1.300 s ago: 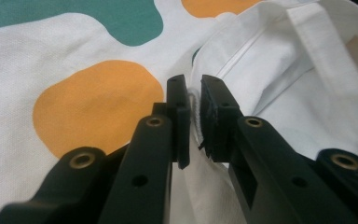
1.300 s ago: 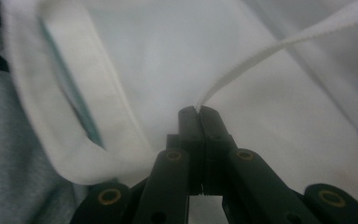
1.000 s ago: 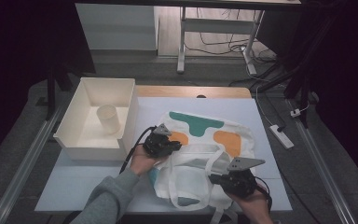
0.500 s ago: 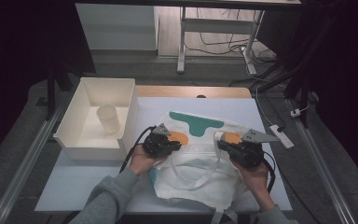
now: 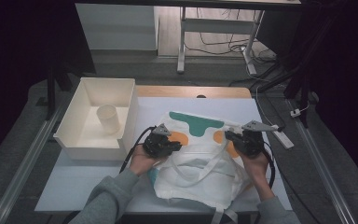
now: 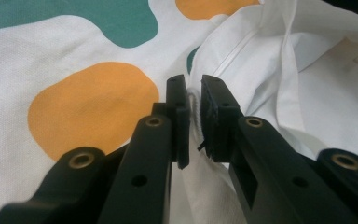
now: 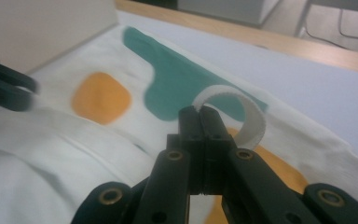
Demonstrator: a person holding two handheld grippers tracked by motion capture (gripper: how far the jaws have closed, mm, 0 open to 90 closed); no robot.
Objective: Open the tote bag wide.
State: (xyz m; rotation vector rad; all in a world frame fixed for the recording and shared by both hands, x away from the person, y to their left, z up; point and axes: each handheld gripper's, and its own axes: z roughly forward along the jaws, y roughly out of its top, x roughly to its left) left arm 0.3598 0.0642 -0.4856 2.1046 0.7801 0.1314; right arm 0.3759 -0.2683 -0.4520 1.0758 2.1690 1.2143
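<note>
A white tote bag (image 5: 200, 163) with teal and orange patches lies crumpled on the white table (image 5: 84, 182). My left gripper (image 5: 175, 145) sits at the bag's left side. In the left gripper view it (image 6: 193, 88) is shut on a fold of the white bag cloth (image 6: 270, 84), next to an orange patch (image 6: 91, 105). My right gripper (image 5: 231, 136) is at the bag's right side. In the right gripper view it (image 7: 200, 112) is shut on the bag's white strap (image 7: 251, 119), which loops up over the jaw tips. The strap (image 5: 205, 168) runs slack across the bag.
A white open bin (image 5: 98, 119) stands at the table's left with a pale cup (image 5: 108, 117) upright inside. A white power strip (image 5: 283, 137) lies off the table's right edge. Beyond the far wooden edge (image 5: 191, 91) are metal legs and cables.
My right gripper has moved from the bag's near right corner up and away to its right side, drawing the strap along. The bag has shifted. The left gripper has barely moved.
</note>
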